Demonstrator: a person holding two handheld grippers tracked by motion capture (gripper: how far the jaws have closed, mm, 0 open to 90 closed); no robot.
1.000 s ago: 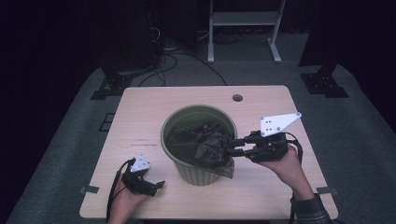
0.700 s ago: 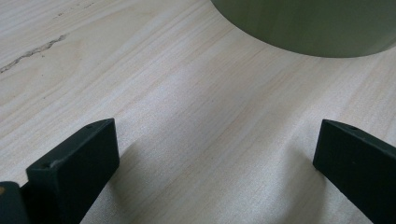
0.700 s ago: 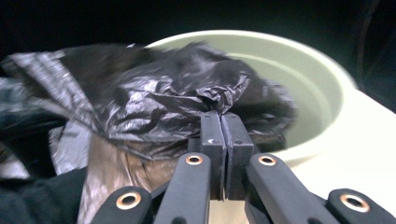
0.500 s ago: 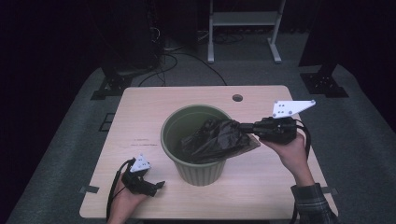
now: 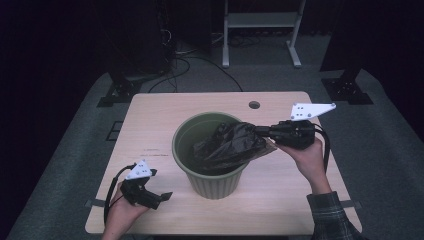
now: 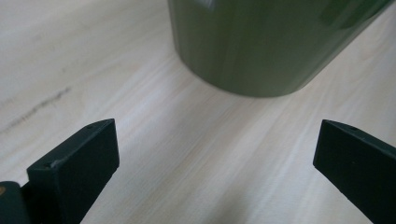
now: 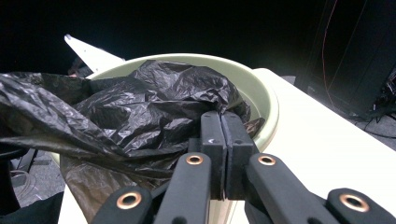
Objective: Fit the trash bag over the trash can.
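A green bin (image 5: 212, 177) stands mid-table. A crumpled black plastic bag (image 5: 230, 145) bulges out of its mouth and over the right rim. My right gripper (image 5: 260, 131) reaches in from the right at rim height, shut on an edge of the bag; in the right gripper view its jaws (image 7: 225, 126) press together on the black bag (image 7: 140, 107) above the bin's pale rim (image 7: 264, 98). My left gripper (image 5: 162, 197) rests low near the table's front left, open, nothing between its jaws; the left gripper view has the bin's wall (image 6: 261, 46) just beyond its gripper (image 6: 215, 158).
The wooden table (image 5: 165, 117) has a small round hole (image 5: 254, 105) at the back right. Black stand feet (image 5: 117, 90) and cables lie on the grey floor behind. A white metal frame (image 5: 260, 30) stands farther back.
My right gripper has lifted from the bin's right side up to rim height, pulling the black bag up and outward over the rim. The left gripper stayed put.
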